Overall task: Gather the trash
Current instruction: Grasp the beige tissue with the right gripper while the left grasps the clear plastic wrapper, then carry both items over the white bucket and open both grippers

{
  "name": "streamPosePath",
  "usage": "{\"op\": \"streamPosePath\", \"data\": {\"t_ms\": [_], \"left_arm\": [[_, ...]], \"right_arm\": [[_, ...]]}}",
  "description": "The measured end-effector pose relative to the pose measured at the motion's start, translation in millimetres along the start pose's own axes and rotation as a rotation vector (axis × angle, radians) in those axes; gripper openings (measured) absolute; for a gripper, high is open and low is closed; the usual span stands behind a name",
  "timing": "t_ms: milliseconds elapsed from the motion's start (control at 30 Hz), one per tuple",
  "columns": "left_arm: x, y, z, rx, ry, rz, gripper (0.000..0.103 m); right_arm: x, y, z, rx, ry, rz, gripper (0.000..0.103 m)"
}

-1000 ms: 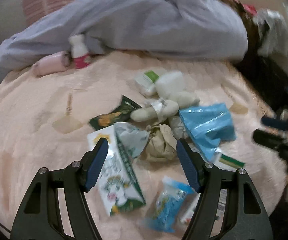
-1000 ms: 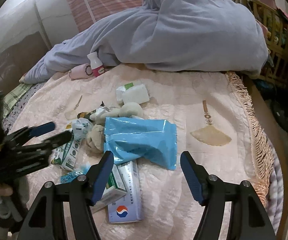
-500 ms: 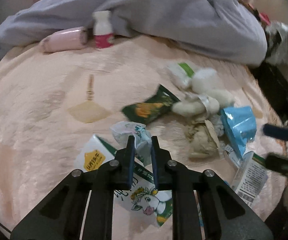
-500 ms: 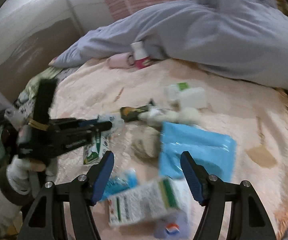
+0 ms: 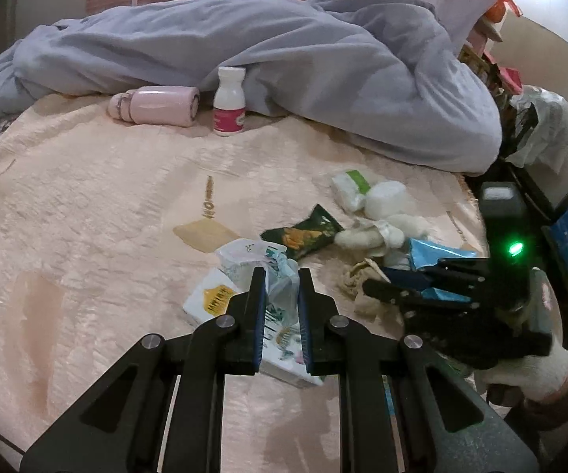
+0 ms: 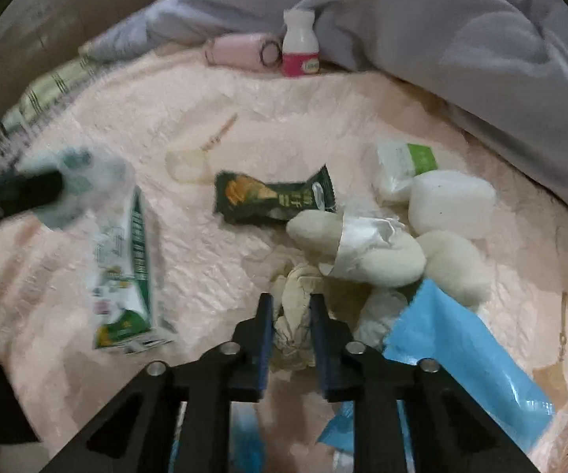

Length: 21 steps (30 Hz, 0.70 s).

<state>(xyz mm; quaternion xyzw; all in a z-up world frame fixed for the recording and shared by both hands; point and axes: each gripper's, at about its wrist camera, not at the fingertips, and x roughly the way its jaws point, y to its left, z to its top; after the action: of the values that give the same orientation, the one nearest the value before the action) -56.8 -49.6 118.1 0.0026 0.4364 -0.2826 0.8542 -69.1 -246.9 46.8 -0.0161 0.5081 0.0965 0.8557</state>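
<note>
My left gripper (image 5: 280, 274) is shut on a crumpled clear wrapper with green print (image 5: 278, 276), lifted just above a green-and-white milk carton (image 5: 213, 301). In the right wrist view that gripper (image 6: 35, 193) is a blur at the left with the wrapper (image 6: 82, 181) in it. My right gripper (image 6: 291, 301) points down, shut on a crumpled ball of beige paper (image 6: 291, 315) that lies on the peach bedspread (image 6: 146, 118). Beside it are a blue plastic bag (image 6: 453, 339), a dark green snack wrapper (image 6: 272, 197), the milk carton (image 6: 126, 276) and white cloth rolls (image 6: 362, 248).
A grey duvet (image 5: 284, 59) is heaped across the back of the bed. Against it lie a pink flask (image 5: 153, 104) and an upright white bottle with a pink label (image 5: 228, 102). A tissue pack (image 6: 406, 169) and a white block (image 6: 449, 203) sit right of the pile. Cluttered shelves (image 5: 540, 138) stand beyond the bed's right edge.
Both grippers went from open to shut: the left closed on the clear wrapper and lifted it off the carton, and the right swung left and down and closed on the beige paper ball.
</note>
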Motion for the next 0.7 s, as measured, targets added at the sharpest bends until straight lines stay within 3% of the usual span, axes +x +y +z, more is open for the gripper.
{"op": "streamPosePath", "data": {"t_ms": [167, 300, 400, 700], "left_arm": [[-7.1, -23.0, -6.2, 0.025, -0.015, -0.023, 0.012], [-11.8, -50.9, -8.9, 0.045, -0.023, -0.064, 0.012], [-12.3, -73.7, -10.3, 0.068, -0.021, -0.078, 0.012], [-8.2, -145.0, -17.5, 0.151, -0.005, -0.134, 0.012]], "right_arm": [[-58.9, -8.4, -18.1, 0.067, -0.12, 0.103, 0.016], [-108.8, -14.3, -37.6, 0.112, -0.225, 0.132, 0.016], [-139.0, -21.7, -56.3, 0.135, -0.273, 0.109, 0.016], [-184.5, -67.2, -103.5, 0.228, -0.302, 0.014, 0.016]]}}
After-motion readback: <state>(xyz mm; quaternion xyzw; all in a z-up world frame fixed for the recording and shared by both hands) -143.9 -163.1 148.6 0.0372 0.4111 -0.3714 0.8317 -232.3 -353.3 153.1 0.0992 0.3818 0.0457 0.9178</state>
